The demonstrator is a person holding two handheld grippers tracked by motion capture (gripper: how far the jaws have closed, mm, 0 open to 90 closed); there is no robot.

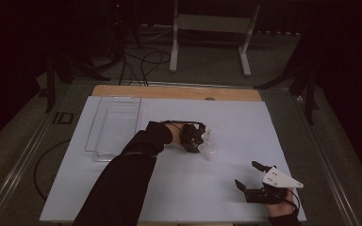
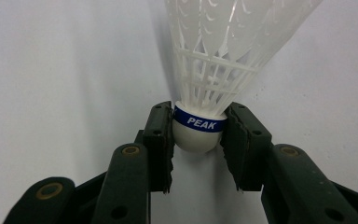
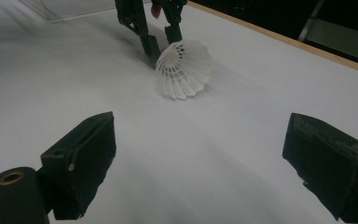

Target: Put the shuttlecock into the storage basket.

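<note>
Gripping the shuttlecock point(image 2: 199, 126) by its cork base, the left gripper point(image 2: 198, 140) has its jaws clamped just under the blue band, mid-table right of the clear tray point(image 1: 115, 125). Likely very light; plastic skirt flimsy and crushable, rounded cork slippery, so hold the cork. Right gripper point(image 1: 250, 176) idles near right, jaws wide apart, nothing held.

White lattice-skirted shuttlecock point(image 2: 214, 70) with blue "PEAK" band point(image 2: 200, 122), black tool point(image 2: 198, 140), white table point(image 1: 245, 127).

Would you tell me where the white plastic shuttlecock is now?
The white plastic shuttlecock lies mid-table in the high view, its cork clamped by the left gripper, right of the clear tray.
</note>
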